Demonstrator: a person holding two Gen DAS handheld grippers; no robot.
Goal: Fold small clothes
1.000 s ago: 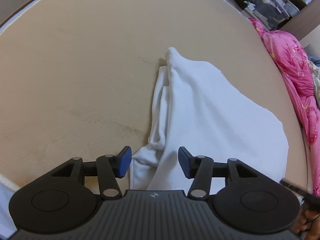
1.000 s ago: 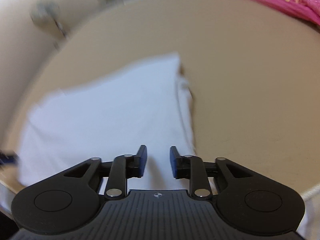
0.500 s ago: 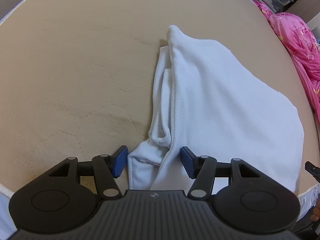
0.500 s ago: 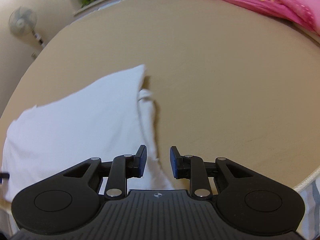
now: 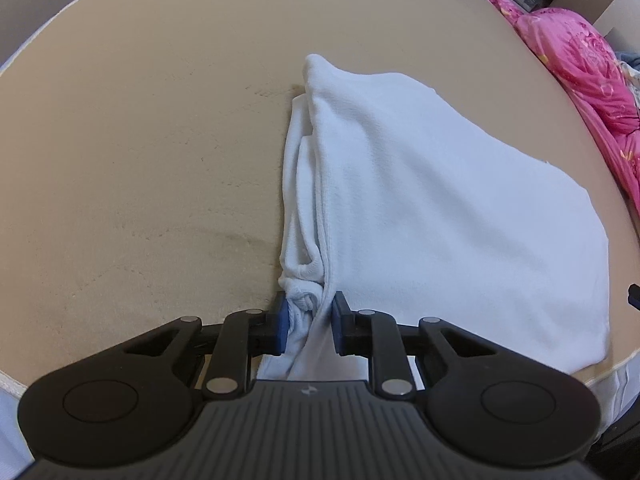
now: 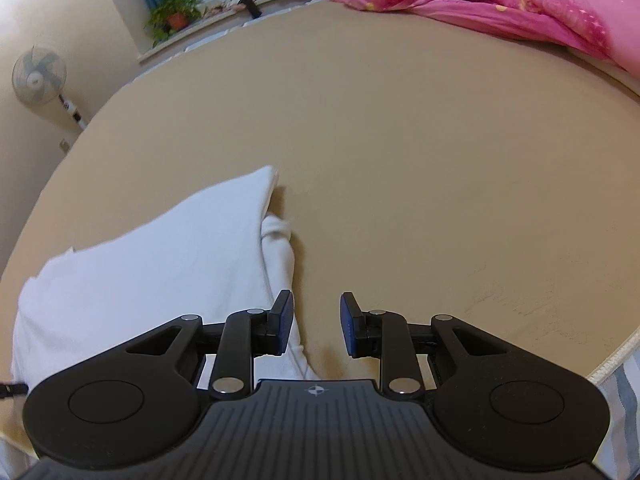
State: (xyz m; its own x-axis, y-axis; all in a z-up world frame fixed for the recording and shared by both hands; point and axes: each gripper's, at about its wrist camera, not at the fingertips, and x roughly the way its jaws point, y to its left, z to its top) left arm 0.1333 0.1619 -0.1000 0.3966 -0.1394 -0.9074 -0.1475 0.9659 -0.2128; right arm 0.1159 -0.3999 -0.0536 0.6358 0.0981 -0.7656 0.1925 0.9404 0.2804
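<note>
A white garment [image 5: 432,184] lies folded over on the tan bed surface [image 5: 140,140], with a bunched sleeve along its left edge. My left gripper [image 5: 308,326] is shut on the garment's near bunched edge. In the right wrist view the same garment [image 6: 160,264] lies at lower left. My right gripper [image 6: 316,322] is open and empty, its left finger [image 6: 282,320] over the garment's right edge, its right finger over bare bed.
A pink quilt [image 6: 500,4] lies along the far side of the bed, also at right in the left wrist view [image 5: 588,76]. A standing fan [image 6: 38,74] and a potted plant [image 6: 174,14] stand beyond the bed. The bed edge [image 6: 612,360] runs near my right gripper.
My left gripper moved forward and closed on the garment's near edge. My right gripper swung right, toward the garment's right edge, and stayed open.
</note>
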